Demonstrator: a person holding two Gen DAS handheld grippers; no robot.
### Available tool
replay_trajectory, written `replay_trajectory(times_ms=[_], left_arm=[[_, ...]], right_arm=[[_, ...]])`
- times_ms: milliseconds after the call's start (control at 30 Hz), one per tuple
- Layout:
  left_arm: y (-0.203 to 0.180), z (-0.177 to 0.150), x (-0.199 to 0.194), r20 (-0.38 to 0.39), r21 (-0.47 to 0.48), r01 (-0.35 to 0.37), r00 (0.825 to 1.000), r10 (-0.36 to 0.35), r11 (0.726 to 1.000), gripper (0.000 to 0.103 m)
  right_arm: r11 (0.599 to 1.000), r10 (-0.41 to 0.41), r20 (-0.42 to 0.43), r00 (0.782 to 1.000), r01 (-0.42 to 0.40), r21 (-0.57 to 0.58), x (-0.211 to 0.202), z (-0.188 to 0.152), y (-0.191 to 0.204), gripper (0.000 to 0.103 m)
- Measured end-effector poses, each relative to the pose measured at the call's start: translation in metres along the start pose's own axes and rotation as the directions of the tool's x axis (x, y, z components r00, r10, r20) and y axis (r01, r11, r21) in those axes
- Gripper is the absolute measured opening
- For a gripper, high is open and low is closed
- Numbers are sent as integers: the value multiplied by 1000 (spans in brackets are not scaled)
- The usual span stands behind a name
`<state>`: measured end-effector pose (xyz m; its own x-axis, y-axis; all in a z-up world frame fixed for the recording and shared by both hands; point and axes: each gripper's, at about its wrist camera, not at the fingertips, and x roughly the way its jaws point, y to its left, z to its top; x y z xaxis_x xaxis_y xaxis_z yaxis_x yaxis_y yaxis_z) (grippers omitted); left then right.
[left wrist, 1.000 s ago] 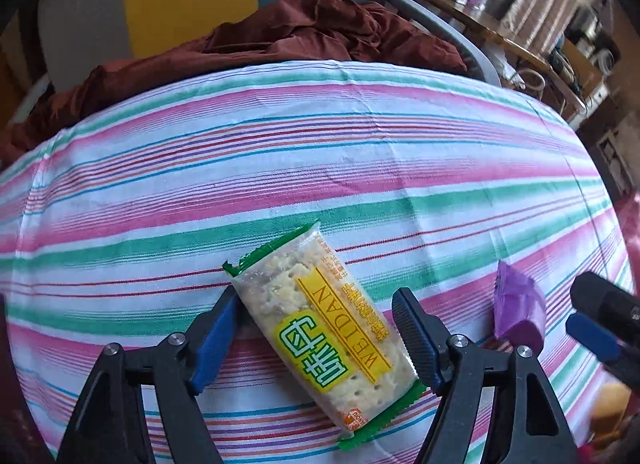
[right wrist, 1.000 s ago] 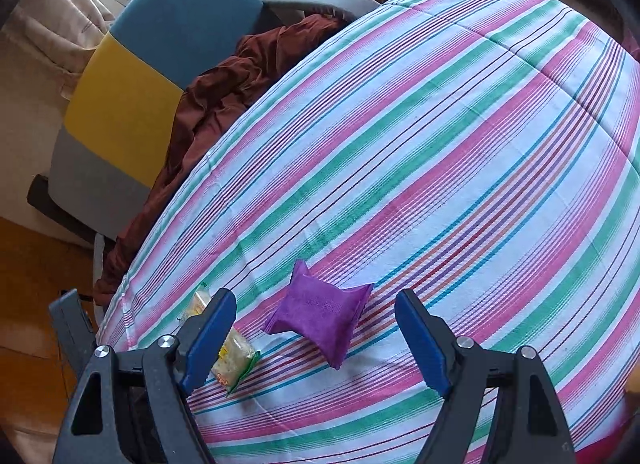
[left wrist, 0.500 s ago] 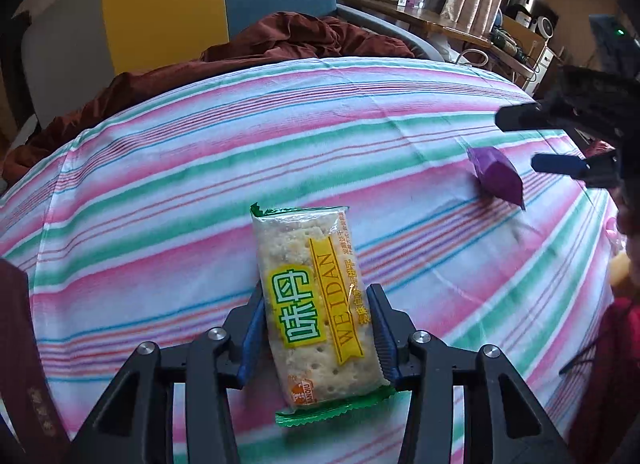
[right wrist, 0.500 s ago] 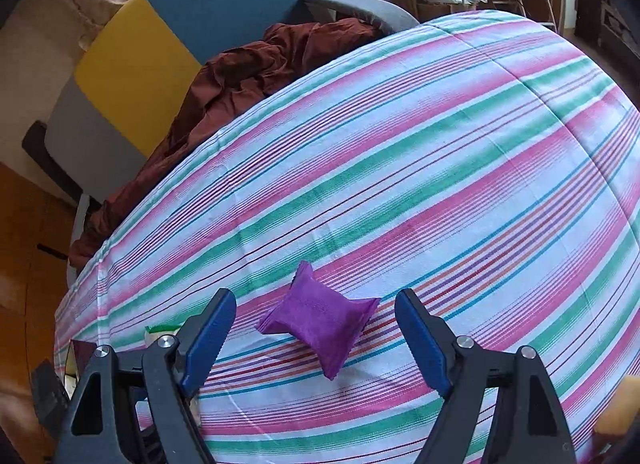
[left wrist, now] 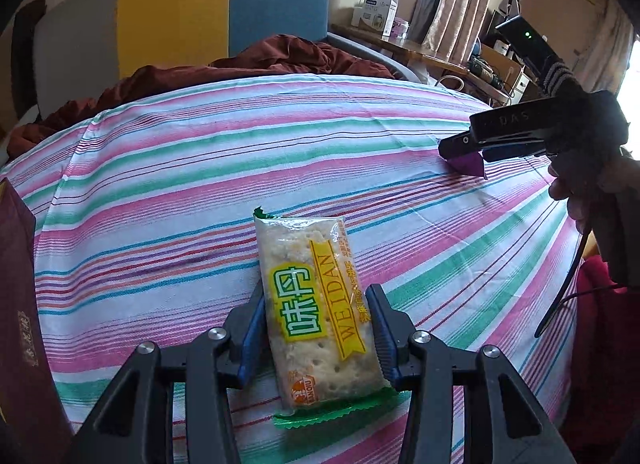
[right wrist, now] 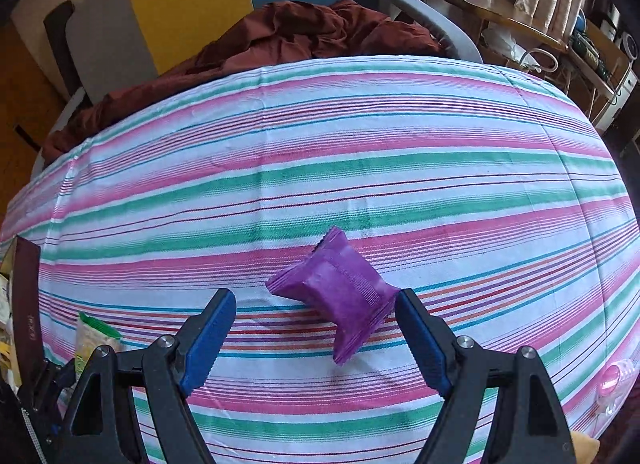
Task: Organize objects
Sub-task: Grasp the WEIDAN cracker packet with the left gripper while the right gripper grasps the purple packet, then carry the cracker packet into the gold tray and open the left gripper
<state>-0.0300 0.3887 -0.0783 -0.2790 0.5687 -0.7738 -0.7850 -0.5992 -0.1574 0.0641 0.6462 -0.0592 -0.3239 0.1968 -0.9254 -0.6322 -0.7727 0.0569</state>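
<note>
A clear cracker packet (left wrist: 316, 304) with a yellow label and green ends sits lengthwise between the blue pads of my left gripper (left wrist: 316, 330), which is shut on its sides above the striped tablecloth (left wrist: 200, 167). A purple pouch (right wrist: 340, 292) lies on the cloth between the jaws of my right gripper (right wrist: 314, 304). Those jaws stand wide open: the right pad (right wrist: 420, 340) is at the pouch's corner and the left pad is well apart. The left wrist view shows the right gripper (left wrist: 492, 139) over the pouch (left wrist: 470, 163). The right wrist view shows the cracker packet (right wrist: 94, 338) at lower left.
A dark maroon box (left wrist: 16, 304) stands at the table's left edge. A brown-red cloth (left wrist: 280, 59) is heaped on a yellow and blue chair (left wrist: 224, 3) behind the table. A small pink object (right wrist: 612, 380) lies near the right edge. A cluttered desk (left wrist: 440, 59) stands beyond.
My left gripper closed on the cracker packet, which turned in line with the fingers and shifted toward the table's left side. My right gripper rolled and came closer around the purple pouch.
</note>
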Motion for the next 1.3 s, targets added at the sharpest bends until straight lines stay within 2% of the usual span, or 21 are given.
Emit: replay_trajectory(times_ms=[100,133,200,333,667,900,1133,1300], left_arm=[[1,-2,0,14,2,-2,1000,2,1000,48],[1,-3,-1,18,4,-3,1000,3,1000,48],[2,-4,-1,25,3,-2,1000,2,1000,48],[0,-5,-2,33,10,-10,999,10,1000,48],[1,-11,-10,34,-26,-53,998,54,998,46],[0,-27,-33,5,-60,-61,998,61,996,46],[9,-27,-89,64,-79,-59,996,64,995,46],[39,-27,-130,110,-144,-131,983,148,981,47]], right_arm=[[998,-54,4,999,54,-34,5,-1,2,81],[997,-68,7,998,68,-47,8,1,4,76],[993,-104,0,995,104,-53,16,3,5,38],[988,-136,-4,991,135,-74,21,3,5,37],[996,-86,-11,996,86,-3,33,7,-5,39],[996,-90,4,996,90,-9,36,7,-4,39],[995,-98,25,995,99,-23,31,-1,1,39],[994,-106,33,994,107,-30,31,-1,1,39]])
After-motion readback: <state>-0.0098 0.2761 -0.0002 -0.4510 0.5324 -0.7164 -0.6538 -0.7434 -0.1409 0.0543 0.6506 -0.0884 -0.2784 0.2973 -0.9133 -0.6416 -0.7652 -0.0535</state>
